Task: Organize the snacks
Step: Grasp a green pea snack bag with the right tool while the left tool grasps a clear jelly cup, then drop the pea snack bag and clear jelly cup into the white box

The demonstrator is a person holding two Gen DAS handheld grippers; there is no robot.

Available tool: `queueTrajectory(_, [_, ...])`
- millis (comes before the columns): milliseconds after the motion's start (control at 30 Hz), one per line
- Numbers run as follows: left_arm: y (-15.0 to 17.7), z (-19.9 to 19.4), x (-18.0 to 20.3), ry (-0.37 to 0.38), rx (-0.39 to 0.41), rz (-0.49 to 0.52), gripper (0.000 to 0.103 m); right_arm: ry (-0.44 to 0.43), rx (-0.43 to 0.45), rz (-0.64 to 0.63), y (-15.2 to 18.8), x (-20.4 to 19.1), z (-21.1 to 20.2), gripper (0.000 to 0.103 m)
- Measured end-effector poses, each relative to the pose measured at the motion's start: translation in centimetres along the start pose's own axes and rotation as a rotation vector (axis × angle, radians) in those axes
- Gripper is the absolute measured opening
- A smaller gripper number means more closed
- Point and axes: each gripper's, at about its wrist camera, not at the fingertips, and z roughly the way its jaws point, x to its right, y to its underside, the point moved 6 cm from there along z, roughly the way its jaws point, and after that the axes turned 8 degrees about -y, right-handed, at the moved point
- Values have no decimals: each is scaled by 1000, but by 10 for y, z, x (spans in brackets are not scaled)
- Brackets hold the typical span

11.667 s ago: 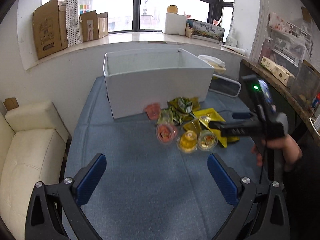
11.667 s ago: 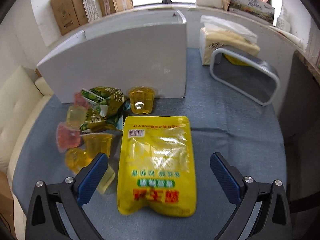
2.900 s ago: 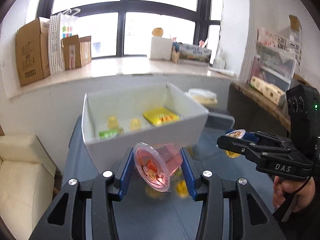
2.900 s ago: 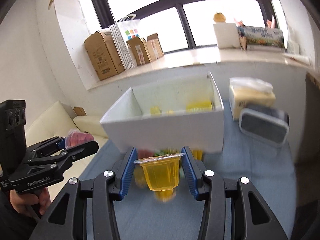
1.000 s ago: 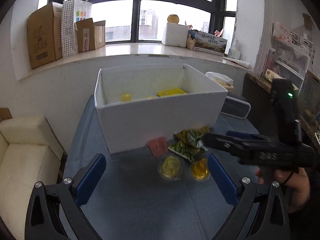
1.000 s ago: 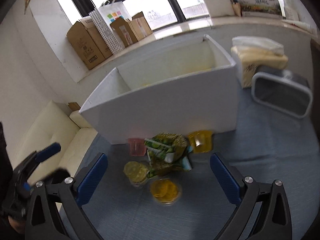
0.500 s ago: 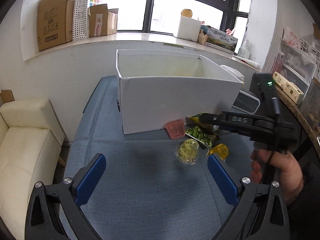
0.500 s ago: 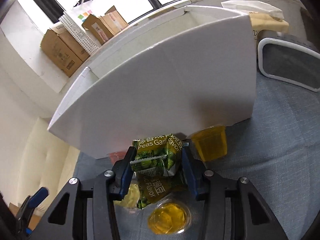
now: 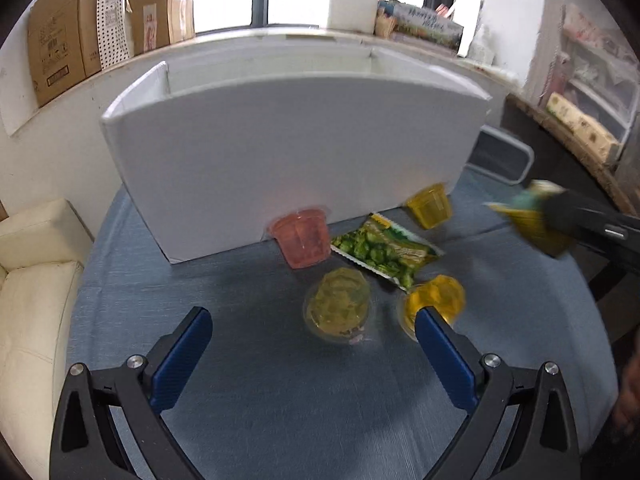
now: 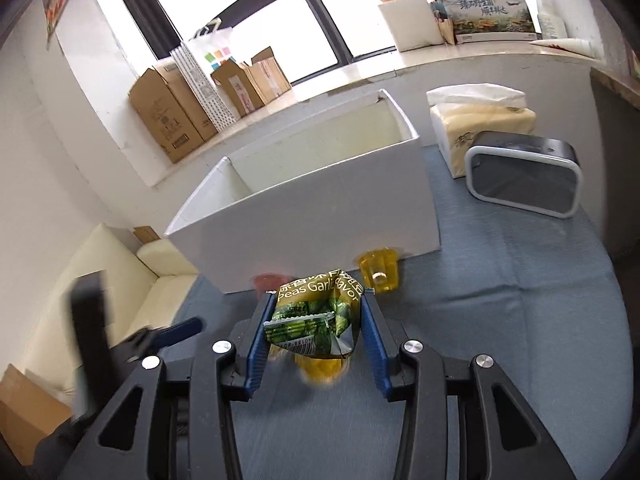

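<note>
While the right gripper (image 10: 314, 330) clamps a green pea snack bag (image 10: 316, 312) reading "Peas Garlic Flavor" above the blue tabletop (image 10: 500, 320), the left gripper (image 9: 312, 354) hangs wide apart, gripping nothing, just short of a yellow jelly cup (image 9: 338, 304). Beyond sit another pea bag (image 9: 386, 250), a pink jelly cup (image 9: 302, 238) and the white box (image 9: 288, 152).
</note>
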Motion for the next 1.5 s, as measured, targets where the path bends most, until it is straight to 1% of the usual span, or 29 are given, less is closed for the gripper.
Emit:
queueTrajectory(33, [-1,4,2,2,-2,1,103,1,4,-1,1,1,-5,46])
queueTrajectory(100, [-4,10,5,11,-2,-1,97,-6,5,0,4,3,-10,46])
queueTrajectory(133, [-3,15,6,10,-16,1,85,-3,6,-1,3,4,-10,46])
queueTrajectory(167, [-3,19,9,23,-33,5,70,-5,5,4,4,5,-11,46])
queueTrajectory(200, [-1,24,10,35,-52,7,63,-9,3,10,5,7,-11,46])
queueTrajectory(233, [-2,23,10,29,-29,12,58,-10,4,14,6,9,-14,46])
queueTrajectory(267, [-2,22,11,45,-23,10,44,-10,5,17,7,11,-15,46])
queueTrajectory(300, [-2,22,12,67,-27,1,44,-12,4,19,8,12,-15,46])
queueTrajectory(333, [-3,21,12,73,-18,-6,40,-13,3,20,8,13,-14,46])
queueTrajectory(400, [-2,19,14,73,-7,1,40,-17,-1,24,12,14,-15,46])
queueTrajectory(467, [0,16,15,90,-1,0,40,-21,-1,26,13,13,-14,46])
queueTrajectory(533, [7,3,10,104,26,-8,40,-24,-2,23,14,13,-15,46])
queueTrajectory(633, [7,-17,10,126,63,-7,40,-29,-1,19,13,10,-15,46])
queueTrajectory(767, [0,-46,3,162,114,-14,40,-38,14,-5,9,-2,-18,46])
queueTrajectory(833, [-4,-61,-4,169,144,-17,40,-47,24,-20,4,-10,-21,46])
queueTrajectory(933, [-20,-83,-13,184,182,-27,40,-53,46,-59,-11,-24,-26,46])
queueTrajectory(1033, [-37,-100,-21,171,232,-23,40,-58,71,-96,-34,-35,-28,45])
queueTrajectory(1067, [-44,-105,-24,169,246,-23,36,-59,78,-105,-41,-37,-28,45])
queueTrajectory(1133, [-58,-111,-34,153,263,-24,36,-45,86,-142,-59,-43,-24,45])
queueTrajectory(1300, [-89,-110,-42,137,280,2,36,-25,69,-215,-94,-53,-6,44])
queueTrajectory(1367, [-103,-107,-43,143,290,12,36,-25,61,-224,-107,-55,4,44])
queueTrajectory(1500, [-130,-93,-50,124,295,13,36,-1,57,-238,-131,-51,24,44])
